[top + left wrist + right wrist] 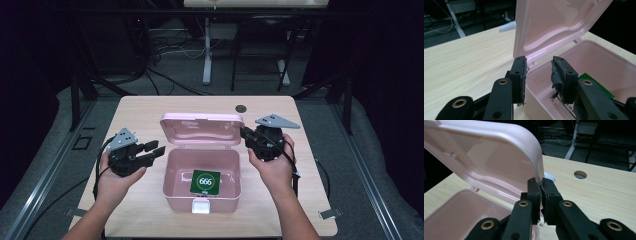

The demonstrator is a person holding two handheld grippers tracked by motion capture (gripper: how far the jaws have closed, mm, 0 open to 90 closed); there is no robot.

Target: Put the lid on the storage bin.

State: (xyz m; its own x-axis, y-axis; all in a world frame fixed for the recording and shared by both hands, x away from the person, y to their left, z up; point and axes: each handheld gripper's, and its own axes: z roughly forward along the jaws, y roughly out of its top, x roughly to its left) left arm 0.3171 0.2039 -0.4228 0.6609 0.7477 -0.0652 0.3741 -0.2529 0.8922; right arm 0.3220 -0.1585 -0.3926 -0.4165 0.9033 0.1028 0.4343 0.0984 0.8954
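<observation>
While the right hand-held gripper point(541, 185) stayed out of the matter of the card and simply pinched the edge of the raised lid point(201, 128), the pink box point(172, 187) sat open in the middle of the tabletop point(140, 112) with a green card point(205, 182) lying flat on its floor, near the front wall and the white latch point(201, 206). The left hand-held gripper point(156, 152) hung released beside the box's left wall, nothing between its pads; in its own view the jaws straddled the near rim.

The main risk, as I judged it, lay with the lid. It was held upright by a thin pinch on its side edge, so a slight twist or slackening of that grip could let the lid slip free and drop onto the box. If the left hand-held gripper were then reaching in, it would be caught. A pull on the lid could also drag the light box across the tabletop. The torn pad lining on the left jaws might make gripping a flat card unreliable.
</observation>
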